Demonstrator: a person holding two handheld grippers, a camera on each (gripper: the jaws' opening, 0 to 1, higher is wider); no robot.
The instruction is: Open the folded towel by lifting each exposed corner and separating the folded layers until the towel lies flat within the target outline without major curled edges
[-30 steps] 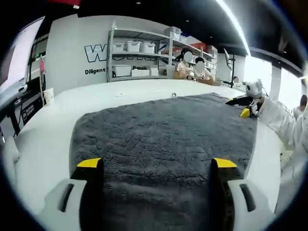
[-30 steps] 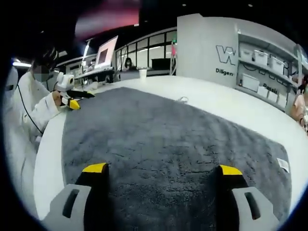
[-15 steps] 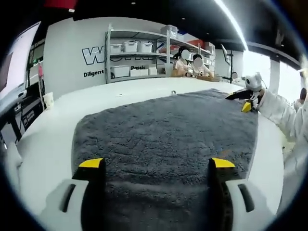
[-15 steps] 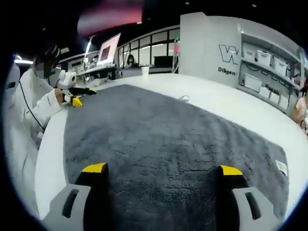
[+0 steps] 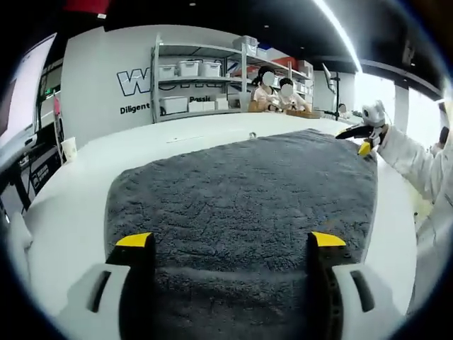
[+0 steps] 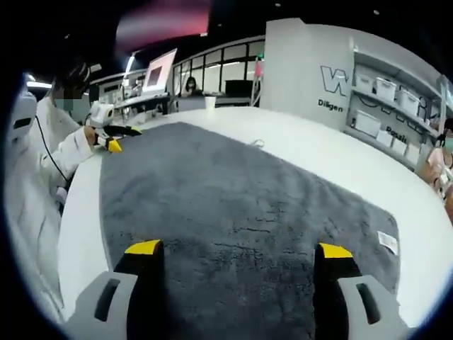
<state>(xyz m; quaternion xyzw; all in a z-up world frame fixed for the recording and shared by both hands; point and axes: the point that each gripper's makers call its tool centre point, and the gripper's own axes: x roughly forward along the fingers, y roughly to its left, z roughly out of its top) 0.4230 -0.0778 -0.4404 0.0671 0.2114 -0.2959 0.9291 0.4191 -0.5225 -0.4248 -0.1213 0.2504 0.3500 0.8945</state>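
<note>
Since the earlier frames only the cameras have shifted; the grey plush towel (image 5: pixel 241 191) lies unfolded on the white table (image 5: pixel 78 184), frame centre, seemingly finished, under both wide-open, empty grippers (image 5: pixel 231 244) (image 6: pixel 238 251).

Towel (image 5: pixel 241 191) shaggy matt cloth; table (image 5: pixel 71 184) smooth.

A white desk (image 5: pixel 78 184) spreads under everything. In the left gripper view, toward eleven o'clock, a metal shelf rack (image 5: pixel 202 85) holds white storage bins (image 5: pixel 191 69) against a white wall with dark lettering (image 5: pixel 134 81), and a white paper cup (image 5: pixel 69 148) stands at nine o'clock near the desk's edge. In the right gripper view, a monitor (image 6: pixel 159 71) sits at eleven o'clock, and the same rack (image 6: pixel 386 106) appears at two o'clock.
</note>
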